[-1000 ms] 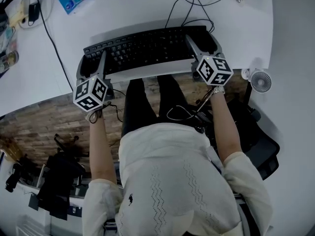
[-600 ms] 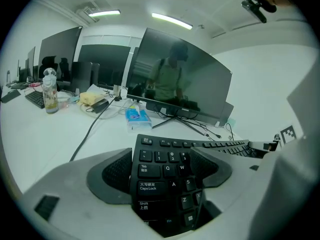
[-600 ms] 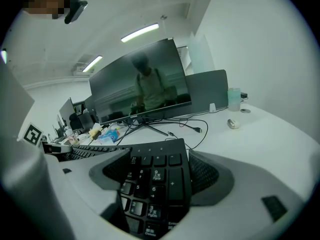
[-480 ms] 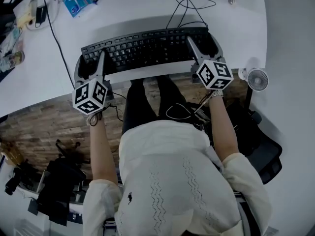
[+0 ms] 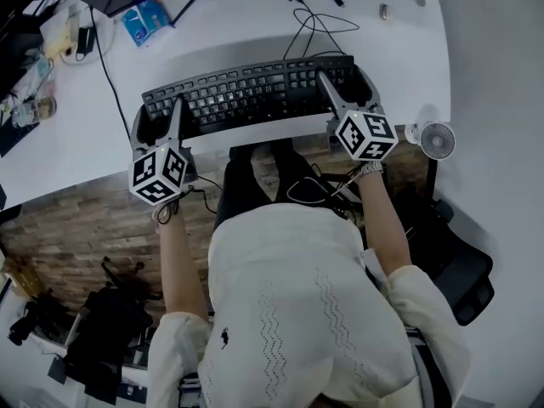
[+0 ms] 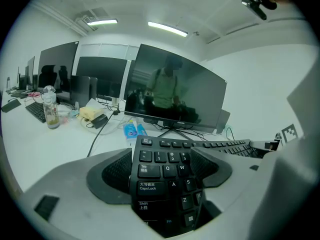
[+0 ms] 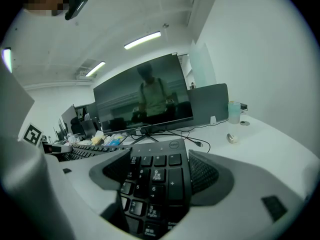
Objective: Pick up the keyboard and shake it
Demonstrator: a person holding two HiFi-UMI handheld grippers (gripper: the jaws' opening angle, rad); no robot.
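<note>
You hold the black keyboard [image 5: 255, 92] above the white desk's [image 5: 212, 41] near edge, left gripper [image 5: 160, 117] clamping its left end, right gripper [image 5: 348, 83] its right; long axis side to side, keys upward

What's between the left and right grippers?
Only the black keyboard: it spans the gap, left gripper clamped on one end, right gripper on the other, per the head view.

white desk [image 5: 68, 134] | blue packet [image 5: 146, 19] | black cable [image 6: 95, 138] | bottle [image 6: 50, 111] at left
</note>
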